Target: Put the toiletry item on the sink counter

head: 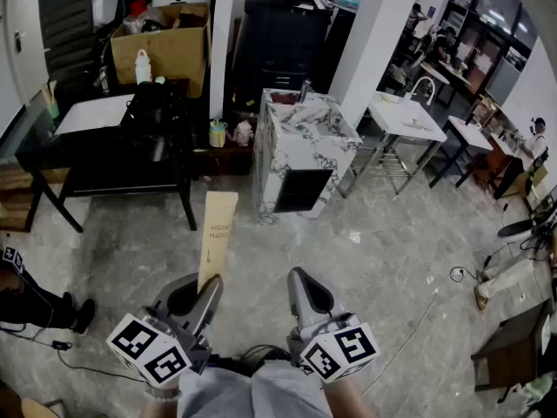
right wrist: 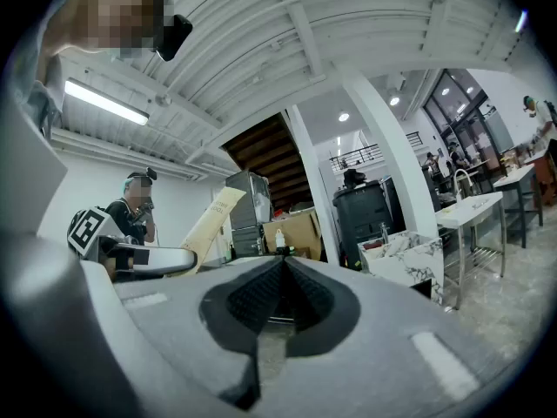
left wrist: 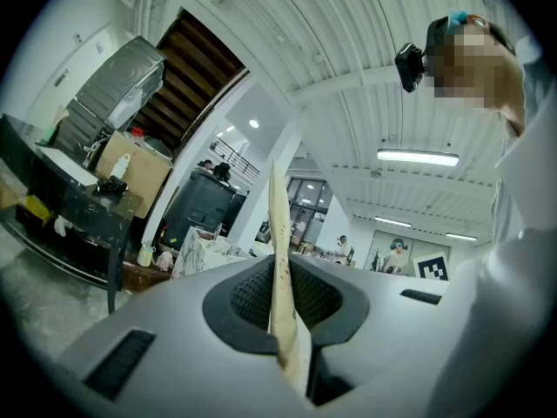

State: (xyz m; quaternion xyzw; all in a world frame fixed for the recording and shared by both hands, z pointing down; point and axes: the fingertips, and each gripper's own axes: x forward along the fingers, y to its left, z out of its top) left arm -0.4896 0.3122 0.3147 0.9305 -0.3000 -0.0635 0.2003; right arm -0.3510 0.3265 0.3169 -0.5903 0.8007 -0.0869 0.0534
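Sink counter [head: 306,125] ahead | left gripper [head: 210,287] grips toothbrush box [head: 218,232], base hidden | right gripper [head: 301,282] clenched

We see a room lit from above by long white ceiling lamps [left wrist: 418,157], with a small shiny spot on the pale floor [head: 352,236], and both gripper views bend and go black at the corners.

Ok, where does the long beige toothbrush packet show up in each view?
Head view: lower centre; the long flat beige cardboard packet sticks forward from the left claw, which is shut on it.
Left gripper view: centre, edge-on between the jaws, rising upward.
Right gripper view: left of centre, slanting up.
Shared landmark: the white marble-patterned sink cabinet.
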